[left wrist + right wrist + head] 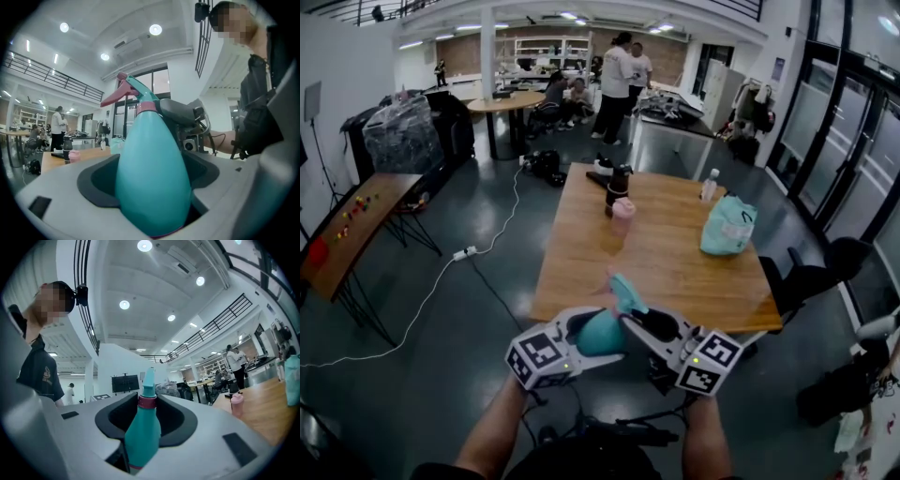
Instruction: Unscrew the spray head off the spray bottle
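- Large open hall; wooden table (675, 262) ahead, not in use for this step.
- Bottle (598, 336) carried in the air just short of the table's near edge, between both claws, head (129, 91) pointing away and upward.
- Left claw (151, 178): clamped on the fat body of the bottle, pads tight on both flanks.
- Right claw (147, 414): jaws apart around the neck, pink collar (146, 401) between them. Seemingly clear of the pads on either side, though hard to confirm through the wide-angle view.
- Step judged: taking hold of the collar for a first turn. Head seated on the bottle, no gap noted at the collar.
- Advised: close squarely on the collar, not on the trigger or nozzle.
- Keep the left clamp firm against counter-twist.
- Turn about the bottle's own axis, without levering the neck sideways.
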A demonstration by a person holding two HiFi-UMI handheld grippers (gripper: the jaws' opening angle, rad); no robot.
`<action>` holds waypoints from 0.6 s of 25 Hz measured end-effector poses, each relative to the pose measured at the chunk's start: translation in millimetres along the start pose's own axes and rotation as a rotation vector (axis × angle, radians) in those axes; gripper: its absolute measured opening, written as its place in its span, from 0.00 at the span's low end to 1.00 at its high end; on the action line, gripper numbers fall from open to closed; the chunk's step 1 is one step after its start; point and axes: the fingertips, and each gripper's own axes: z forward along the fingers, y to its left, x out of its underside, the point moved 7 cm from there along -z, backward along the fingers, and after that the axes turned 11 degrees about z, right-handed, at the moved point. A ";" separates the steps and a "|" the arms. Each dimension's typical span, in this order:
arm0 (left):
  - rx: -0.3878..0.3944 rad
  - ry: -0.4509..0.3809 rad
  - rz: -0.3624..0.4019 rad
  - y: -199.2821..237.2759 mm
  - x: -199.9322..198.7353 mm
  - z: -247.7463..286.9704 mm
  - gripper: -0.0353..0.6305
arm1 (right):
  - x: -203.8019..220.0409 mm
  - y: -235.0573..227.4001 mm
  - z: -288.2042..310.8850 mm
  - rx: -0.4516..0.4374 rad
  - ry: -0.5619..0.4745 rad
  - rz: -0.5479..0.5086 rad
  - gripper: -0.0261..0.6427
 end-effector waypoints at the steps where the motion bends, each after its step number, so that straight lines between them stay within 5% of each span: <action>1: 0.011 -0.009 0.001 -1.1 -1.3 -0.6 0.68 | -0.7 0.8 -0.7 -0.022 0.007 -0.009 0.23; 6: -0.033 -0.027 0.003 3.5 -4.3 -0.1 0.68 | -6.2 -0.9 -2.1 -0.006 -0.027 -0.010 0.23; 15: -0.348 0.078 0.040 27.6 1.6 3.3 0.68 | -12.0 -5.0 12.9 0.197 -0.096 0.018 0.25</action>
